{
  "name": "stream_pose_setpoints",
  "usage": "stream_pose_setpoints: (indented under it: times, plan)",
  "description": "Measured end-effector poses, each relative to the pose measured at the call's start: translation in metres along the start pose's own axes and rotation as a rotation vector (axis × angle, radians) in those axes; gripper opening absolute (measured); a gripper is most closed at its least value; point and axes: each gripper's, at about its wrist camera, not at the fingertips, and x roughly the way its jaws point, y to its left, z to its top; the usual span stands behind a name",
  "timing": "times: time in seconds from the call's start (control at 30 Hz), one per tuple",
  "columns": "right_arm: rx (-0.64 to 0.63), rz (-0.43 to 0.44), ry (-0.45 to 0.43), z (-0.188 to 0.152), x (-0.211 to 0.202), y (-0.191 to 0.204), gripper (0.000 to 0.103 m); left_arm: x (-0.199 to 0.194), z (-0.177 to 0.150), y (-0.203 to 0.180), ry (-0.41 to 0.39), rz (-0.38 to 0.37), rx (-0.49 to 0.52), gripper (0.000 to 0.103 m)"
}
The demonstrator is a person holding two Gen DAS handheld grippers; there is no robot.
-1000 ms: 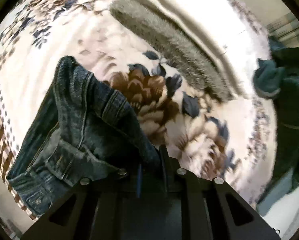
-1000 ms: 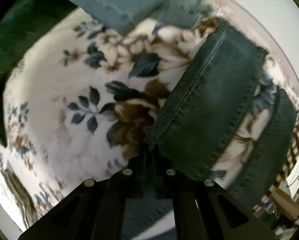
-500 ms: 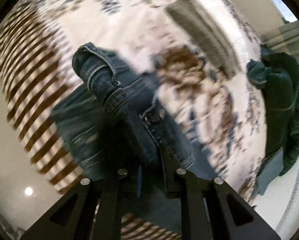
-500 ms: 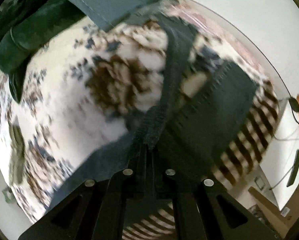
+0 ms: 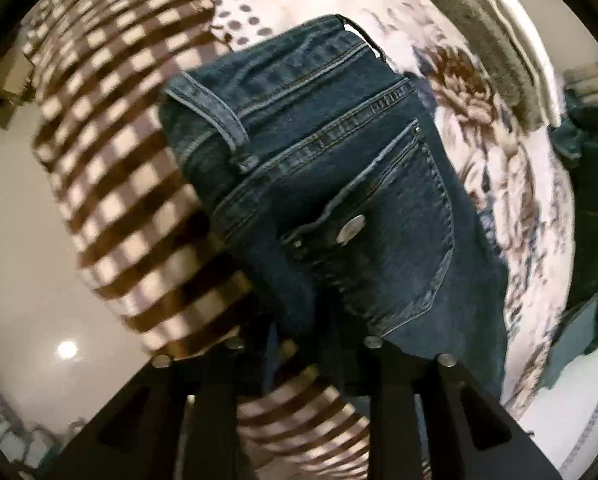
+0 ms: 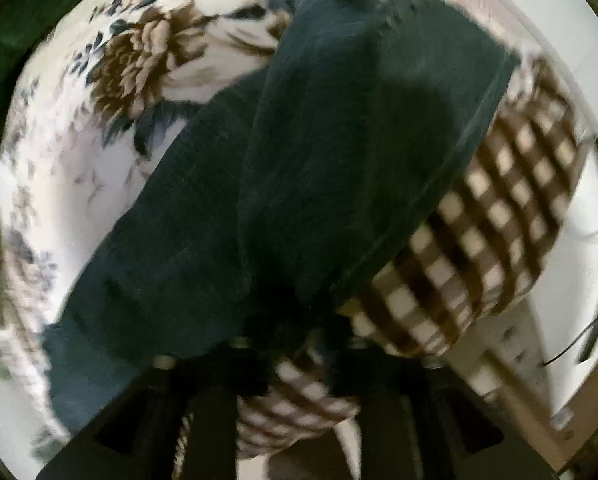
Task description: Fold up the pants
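Jeans [image 5: 339, 184] lie on the bed, waistband and back pocket up in the left view, the top end draped over the checked blanket [image 5: 111, 168] near the bed's edge, with the flowered cover [image 5: 495, 152] alongside. Left gripper [image 5: 299, 344] sits right at the denim's near edge; its jaws have just been opening, standing slightly apart now, with a fold of cloth between them, and whether that fold is free yet cannot be told. Over to the right gripper [image 6: 299, 344]: its jaws have just been opening too and stand clearly apart, checked blanket showing through the gap, the pant legs [image 6: 319, 160] lying just ahead, one layer over the other. That view is blurred, so the leg edges are hard to judge.

Risks from here: denim could snag on a left pad and drag the fold open as the hand pulls away. The top end lies close to the bed's edge, so a tug that way might slide the jeans off. The leg layers look slightly offset, which could leave a crooked fold.
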Motion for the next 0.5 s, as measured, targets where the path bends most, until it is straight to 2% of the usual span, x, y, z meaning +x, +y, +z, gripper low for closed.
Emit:
stream_pose_setpoints:
  times: [0.03, 0.07, 0.1, 0.17, 0.3, 0.37, 0.5]
  plan:
    - [0.021, 0.029, 0.006, 0.0, -0.004, -0.01, 0.063, -0.006, -0.002, -0.005, -0.01, 0.007, 0.023, 0.027]
    - [0.037, 0.052, -0.005, 0.0, -0.013, -0.02, 0.067, -0.012, -0.003, -0.012, -0.023, 0.025, 0.052, 0.036]
    - [0.047, 0.063, -0.021, 0.0, -0.021, -0.029, 0.068, -0.016, -0.004, -0.016, -0.032, 0.041, 0.076, 0.041]
    - [0.066, 0.066, -0.061, 0.003, -0.04, -0.046, 0.068, -0.023, -0.009, -0.034, -0.05, 0.077, 0.15, 0.06]
    - [0.143, 0.073, -0.127, 0.031, -0.072, -0.071, 0.068, -0.03, -0.032, -0.091, -0.071, 0.087, 0.33, 0.071]
    - [0.175, 0.065, -0.165, 0.05, -0.08, -0.081, 0.068, -0.029, -0.045, -0.117, -0.087, 0.085, 0.412, 0.087]
    - [0.236, 0.051, -0.216, 0.084, -0.085, -0.097, 0.068, -0.007, -0.084, -0.181, -0.094, 0.129, 0.61, 0.088]
